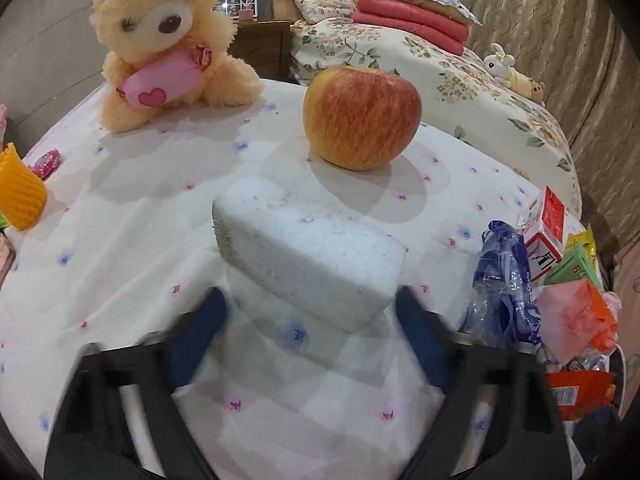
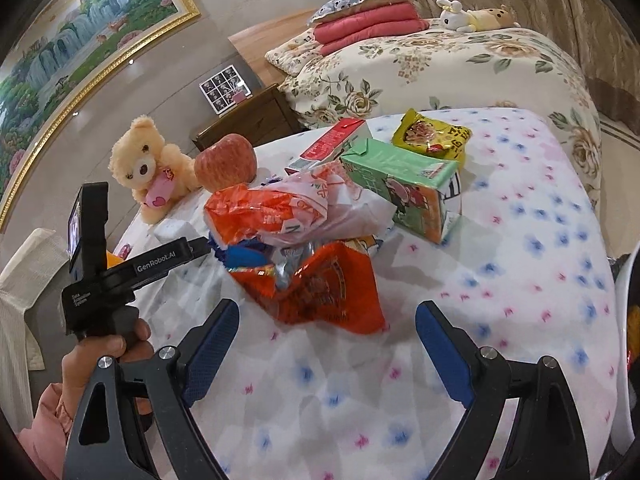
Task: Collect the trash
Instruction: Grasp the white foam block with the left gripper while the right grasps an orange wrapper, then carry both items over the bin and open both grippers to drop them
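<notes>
The trash pile (image 2: 308, 240) — orange wrappers, a white bag, a green carton (image 2: 404, 192) — lies on the flowered tablecloth (image 2: 520, 280), just ahead of the right gripper (image 2: 326, 320), whose jaws gape empty. The left gripper (image 1: 310, 300) brackets a white foam block (image 1: 308, 256); blur hides any contact, so its grip is unclear. Carton contents aren't visible.

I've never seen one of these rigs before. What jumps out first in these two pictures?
A big red-yellow apple stands mid-table, just beyond a white foam block lying ahead of the left gripper. A cream teddy bear sits at the far left edge, and a heap of bright wrappers fills the table before the open right gripper.
</notes>
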